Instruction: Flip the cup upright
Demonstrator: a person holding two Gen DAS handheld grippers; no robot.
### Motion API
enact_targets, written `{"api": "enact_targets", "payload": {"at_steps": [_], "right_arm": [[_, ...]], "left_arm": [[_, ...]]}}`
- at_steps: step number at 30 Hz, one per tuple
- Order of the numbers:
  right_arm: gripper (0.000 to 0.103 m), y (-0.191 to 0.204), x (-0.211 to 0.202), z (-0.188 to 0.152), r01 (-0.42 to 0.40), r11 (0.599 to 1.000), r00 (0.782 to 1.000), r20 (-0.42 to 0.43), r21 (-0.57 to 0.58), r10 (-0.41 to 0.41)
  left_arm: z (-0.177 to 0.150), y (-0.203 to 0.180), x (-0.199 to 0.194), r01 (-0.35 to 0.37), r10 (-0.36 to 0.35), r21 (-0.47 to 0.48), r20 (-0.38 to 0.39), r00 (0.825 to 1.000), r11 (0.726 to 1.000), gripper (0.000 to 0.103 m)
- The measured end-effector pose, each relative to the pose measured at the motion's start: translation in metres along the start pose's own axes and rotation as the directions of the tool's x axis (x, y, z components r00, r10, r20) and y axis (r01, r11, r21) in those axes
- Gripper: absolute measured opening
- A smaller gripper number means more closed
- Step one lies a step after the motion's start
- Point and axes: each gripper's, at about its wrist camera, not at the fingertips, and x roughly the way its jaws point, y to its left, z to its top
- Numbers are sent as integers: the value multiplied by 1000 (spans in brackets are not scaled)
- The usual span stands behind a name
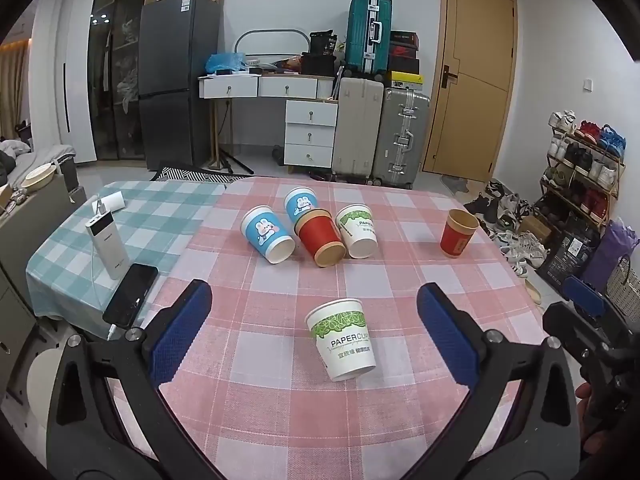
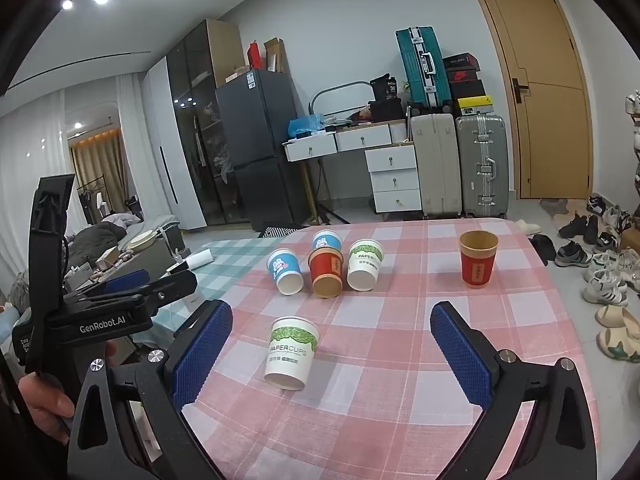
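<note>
**Two open grippers over a table of paper cups**

Both grippers hang with jaws spread wide and nothing between them. The left gripper (image 1: 314, 330) frames the near white cup (image 1: 343, 344), which stands upright on the pink checked tablecloth (image 1: 400, 280), rim up and printed PAPERCUPS. From the right gripper (image 2: 332, 350) the same white cup (image 2: 291, 352) sits toward 10 o'clock, closer to the left-hand finger pad (image 2: 202, 350).

Toward 12 o'clock, four cups lie on their sides in a tight cluster: a blue cup (image 1: 266, 234), a second blue cup (image 1: 300, 204) behind it, a red cup (image 1: 320, 238) and another white cup (image 1: 357, 230). A red cup stands upright alone (image 1: 458, 238) at 2 o'clock.

Only the left wrist view shows the phone (image 1: 131, 295) and power bank (image 1: 107, 242) on the green checked cloth at 9 o'clock. Only the right wrist view shows the left gripper's body, marked GenRobot.AI, with the hand (image 2: 46, 400) holding it at 8 o'clock.
</note>
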Motion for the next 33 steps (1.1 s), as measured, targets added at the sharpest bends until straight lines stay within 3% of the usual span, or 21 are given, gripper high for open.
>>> {"api": "enact_targets", "payload": {"at_steps": [33], "right_arm": [[101,-2,5,-1,-8,1000,1000,-10,14,8]], "left_arm": [[-7,-7,12,-1,1,30,-4,1000,1000,103]]}}
